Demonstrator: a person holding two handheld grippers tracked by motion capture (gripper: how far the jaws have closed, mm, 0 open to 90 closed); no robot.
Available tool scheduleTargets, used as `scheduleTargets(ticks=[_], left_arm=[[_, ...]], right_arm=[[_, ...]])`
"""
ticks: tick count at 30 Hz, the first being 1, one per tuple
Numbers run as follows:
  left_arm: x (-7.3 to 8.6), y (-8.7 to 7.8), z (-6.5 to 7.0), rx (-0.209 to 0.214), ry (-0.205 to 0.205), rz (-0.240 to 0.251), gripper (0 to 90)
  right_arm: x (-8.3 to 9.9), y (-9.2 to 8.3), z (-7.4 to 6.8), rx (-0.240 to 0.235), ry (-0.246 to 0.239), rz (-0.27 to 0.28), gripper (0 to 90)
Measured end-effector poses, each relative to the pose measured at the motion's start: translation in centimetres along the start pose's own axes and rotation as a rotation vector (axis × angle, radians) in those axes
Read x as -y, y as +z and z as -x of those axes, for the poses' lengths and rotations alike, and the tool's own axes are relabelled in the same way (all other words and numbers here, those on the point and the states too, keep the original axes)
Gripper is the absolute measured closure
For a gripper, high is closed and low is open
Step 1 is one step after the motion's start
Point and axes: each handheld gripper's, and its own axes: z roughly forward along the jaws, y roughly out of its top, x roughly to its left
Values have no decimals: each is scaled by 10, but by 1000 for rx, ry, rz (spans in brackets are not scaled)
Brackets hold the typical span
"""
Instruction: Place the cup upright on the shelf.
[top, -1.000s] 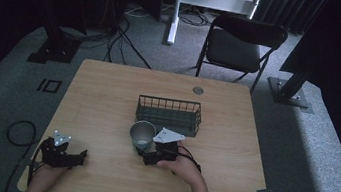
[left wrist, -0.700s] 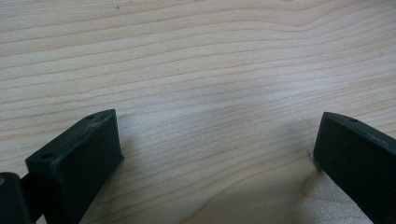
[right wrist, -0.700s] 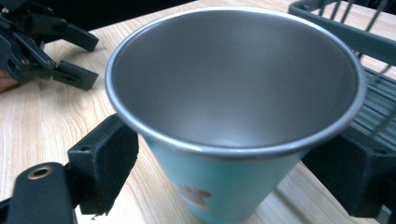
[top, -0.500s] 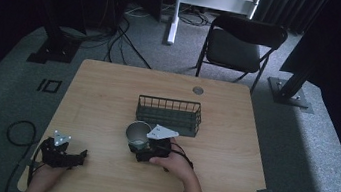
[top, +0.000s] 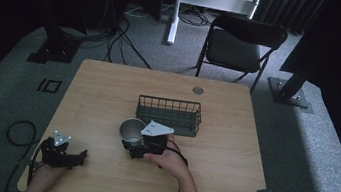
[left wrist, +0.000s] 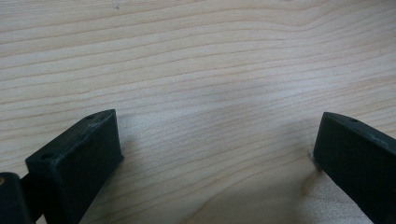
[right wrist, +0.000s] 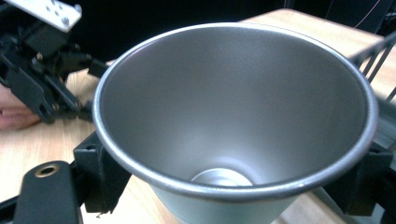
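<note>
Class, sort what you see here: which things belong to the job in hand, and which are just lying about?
In the job:
- metal cup, between the right hand-held gripper's jaws
- wire basket, probably

Lying about:
- folding chair
- floor cables
- left hand-held gripper, open on bare table

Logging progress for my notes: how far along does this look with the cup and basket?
Done: the right gripper has its fingers on either side of the metal cup. In hand: the cup sits beside the wire basket, not in it. Left, probably: getting it into the basket. The left gripper rests open over bare table.
</note>
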Motion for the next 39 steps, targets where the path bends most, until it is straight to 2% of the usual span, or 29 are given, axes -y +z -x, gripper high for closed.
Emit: scheduleTargets(ticks=[11,19,21,27,32,39], left_arm=[[0,0,0,0,0,1,14],[0,0,0,1,0,0,14],[0,0,0,2,0,-1,14],[0,0,0,1,0,-1,14],[0,0,0,1,0,-1,14],[0,0,0,1,-2,1,14]], right_arm=[[-32,-14,3,24,13,28,147],[-53,-27,8,53,31,75,147],[-57,-30,9,81,24,85,147],[-70,-40,17,122,24,99,147],[-79,-45,25,169,52,110,147],[-87,-53,40,270,77,130,148]])
